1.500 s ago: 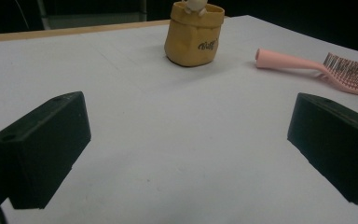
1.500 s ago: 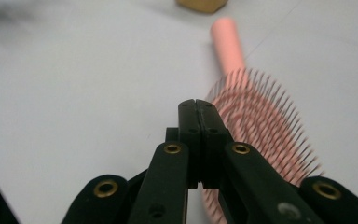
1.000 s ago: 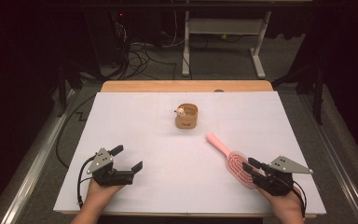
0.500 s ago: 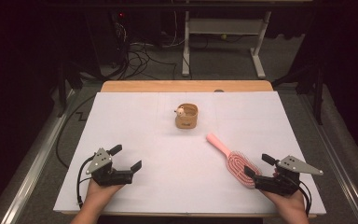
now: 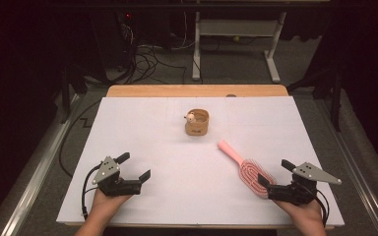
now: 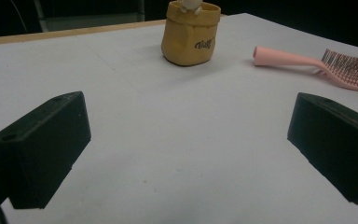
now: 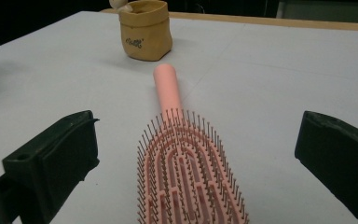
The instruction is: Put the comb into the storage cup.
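Note:
A pink hairbrush [image 5: 246, 167] lies bristles up on the white table cover [image 5: 177, 162], its handle pointing towards a small tan pouch [image 5: 197, 123] at the table's middle. A little white figure [image 5: 190, 117] peeks out of the pouch. My right gripper [image 5: 275, 173] is open at the near right, just behind the brush head. In the right gripper view the brush [image 7: 186, 163] runs between the wide-apart jaws without touching them, and the pouch [image 7: 145, 32] stands beyond. My left gripper [image 5: 134, 166] is open at the near left, holding nothing. The left gripper view shows the pouch [image 6: 189, 39] and the brush [image 6: 317, 63] ahead.
A wooden table edge [image 5: 197, 91] shows beyond the white cover. Behind the table are cables [image 5: 142, 54] on the floor and a white frame's legs [image 5: 270, 49]. Metal rails [image 5: 34, 172] run along both sides.
My right gripper has slid a little to the right and back from the brush head. The brush, the pouch and the left gripper have stayed in place.

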Tool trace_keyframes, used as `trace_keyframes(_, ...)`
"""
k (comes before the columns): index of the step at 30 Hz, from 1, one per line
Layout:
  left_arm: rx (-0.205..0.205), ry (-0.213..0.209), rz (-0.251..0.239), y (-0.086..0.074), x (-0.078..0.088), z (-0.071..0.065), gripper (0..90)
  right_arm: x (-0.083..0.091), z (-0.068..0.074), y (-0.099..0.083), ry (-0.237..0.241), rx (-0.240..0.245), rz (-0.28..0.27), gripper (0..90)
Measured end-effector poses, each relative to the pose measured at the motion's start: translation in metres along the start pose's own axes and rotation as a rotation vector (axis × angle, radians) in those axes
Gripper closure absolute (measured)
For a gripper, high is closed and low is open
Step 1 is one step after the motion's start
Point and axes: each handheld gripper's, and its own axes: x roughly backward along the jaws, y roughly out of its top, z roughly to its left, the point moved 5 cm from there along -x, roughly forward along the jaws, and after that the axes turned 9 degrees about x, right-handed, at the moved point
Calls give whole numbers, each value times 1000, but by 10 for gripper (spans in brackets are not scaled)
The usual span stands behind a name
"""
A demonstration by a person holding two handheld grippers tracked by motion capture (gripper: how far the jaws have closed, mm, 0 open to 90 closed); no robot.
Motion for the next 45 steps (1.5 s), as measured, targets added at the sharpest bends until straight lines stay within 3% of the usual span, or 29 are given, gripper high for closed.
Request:
trace_keyframes(2,-13,0,4,0,-1,0,1,-1,1,1,-2,2,11,6)
trace_keyframes(4,-32,3,11,-1,-1,0,1,-4,1,1,-13,23,78,6)
trace_keyframes(5,-33,2,9,0,-1,0,1,-4,1,1,-13,23,78,6)
trace_keyframes(8,-29,-14,-6,3,0,0,1,-8,-2,-1,-14,37,157,6)
trace_keyframes(12,-47,-18,-6,3,-1,-1,1,-11,-5,-5,-10,39,213,6)
trace_keyframes(14,-54,-26,-5,4,-2,-3,1,-12,-3,-7,-13,75,262,6)
trace_keyframes(16,-57,-27,-4,4,-2,-3,1,-13,-3,-8,-11,82,277,6)
trace_keyframes(20,-59,-25,-3,4,-1,-5,1,-14,-4,-13,13,90,347,6)
trace_keyframes(33,-59,-23,10,1,-2,-6,1,-19,-6,-24,93,131,495,6)
trace_keyframes(45,-66,-22,17,-1,-2,-8,1,-28,0,-23,150,207,638,7)
